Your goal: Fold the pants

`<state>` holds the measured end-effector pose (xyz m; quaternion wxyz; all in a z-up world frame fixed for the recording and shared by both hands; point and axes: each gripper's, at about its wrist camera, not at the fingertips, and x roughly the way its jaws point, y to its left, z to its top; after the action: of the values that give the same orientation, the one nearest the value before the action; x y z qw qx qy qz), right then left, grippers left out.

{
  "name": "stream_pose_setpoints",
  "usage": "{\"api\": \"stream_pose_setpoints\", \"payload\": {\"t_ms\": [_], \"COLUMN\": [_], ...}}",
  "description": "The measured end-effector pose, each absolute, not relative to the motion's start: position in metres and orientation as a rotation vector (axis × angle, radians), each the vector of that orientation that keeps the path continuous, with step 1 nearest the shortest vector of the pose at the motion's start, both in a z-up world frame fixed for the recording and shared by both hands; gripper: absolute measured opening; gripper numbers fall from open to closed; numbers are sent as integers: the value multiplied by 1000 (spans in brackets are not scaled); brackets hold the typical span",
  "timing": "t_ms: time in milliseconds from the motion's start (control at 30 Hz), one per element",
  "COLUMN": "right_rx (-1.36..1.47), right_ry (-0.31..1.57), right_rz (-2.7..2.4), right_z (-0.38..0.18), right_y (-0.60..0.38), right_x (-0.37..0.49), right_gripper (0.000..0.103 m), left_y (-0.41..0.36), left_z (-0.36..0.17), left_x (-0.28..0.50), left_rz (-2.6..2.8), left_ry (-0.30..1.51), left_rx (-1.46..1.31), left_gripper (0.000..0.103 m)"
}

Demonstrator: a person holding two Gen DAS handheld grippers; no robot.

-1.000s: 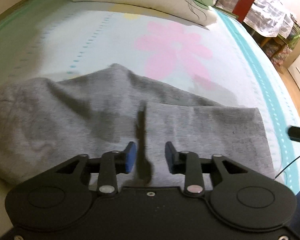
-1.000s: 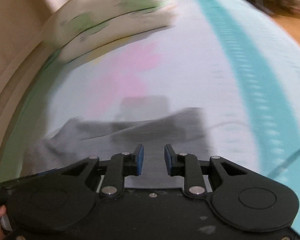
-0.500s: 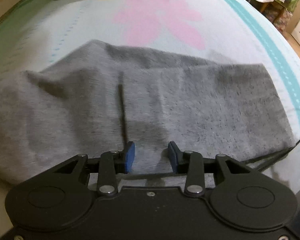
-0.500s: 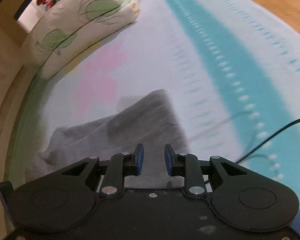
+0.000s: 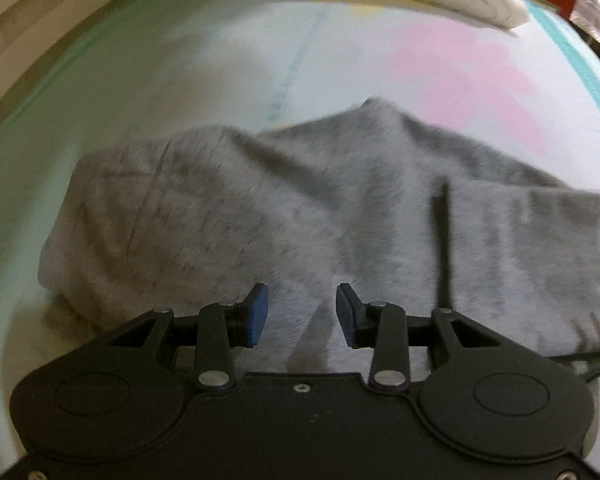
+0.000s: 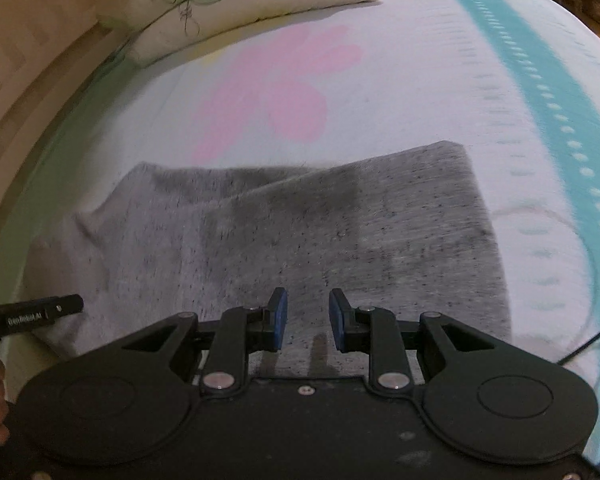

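Observation:
The grey pants point(image 5: 300, 216) lie folded on the bed, spread left to right, with a raised peak at the far edge and a dark strip point(image 5: 442, 240) across the right part. My left gripper point(image 5: 302, 312) is open and empty, just above the near middle of the pants. In the right wrist view the pants point(image 6: 340, 232) show a straight folded edge at the right. My right gripper point(image 6: 308, 318) is open and empty over their near edge. The left gripper's black body point(image 6: 28, 314) shows at the left edge of the right wrist view.
The bedsheet point(image 6: 380, 92) is pale with a pink flower print and a teal band point(image 6: 548, 92) on the right. Pillows point(image 6: 240, 4) lie at the head of the bed. A thin black cable point(image 6: 588, 344) trails at the right near the pants.
The left wrist view has swung left, so the pants' left end now shows. The right gripper has moved in over the pants. Both grippers stay open.

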<state>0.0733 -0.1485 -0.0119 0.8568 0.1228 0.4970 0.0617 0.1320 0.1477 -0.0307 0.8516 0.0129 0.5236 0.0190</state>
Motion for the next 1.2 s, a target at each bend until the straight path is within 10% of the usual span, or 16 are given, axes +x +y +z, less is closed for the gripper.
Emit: {"api": "stream_pose_setpoints", "payload": {"t_ms": [733,1200], "right_rx": [256,274], "right_ry": [1138,1133], "right_rz": [93,104], "right_z": [-46,-45], "right_y": [-149,-152], "right_x": [87,87], "right_gripper": [31,36], "left_y": [147,280], "left_z": [-51,-2], "left_x": [122,138], "left_rz": [77,229], "left_ry": [1102,1094], "left_rx": [80,-270], "left_gripper": [47,55]}}
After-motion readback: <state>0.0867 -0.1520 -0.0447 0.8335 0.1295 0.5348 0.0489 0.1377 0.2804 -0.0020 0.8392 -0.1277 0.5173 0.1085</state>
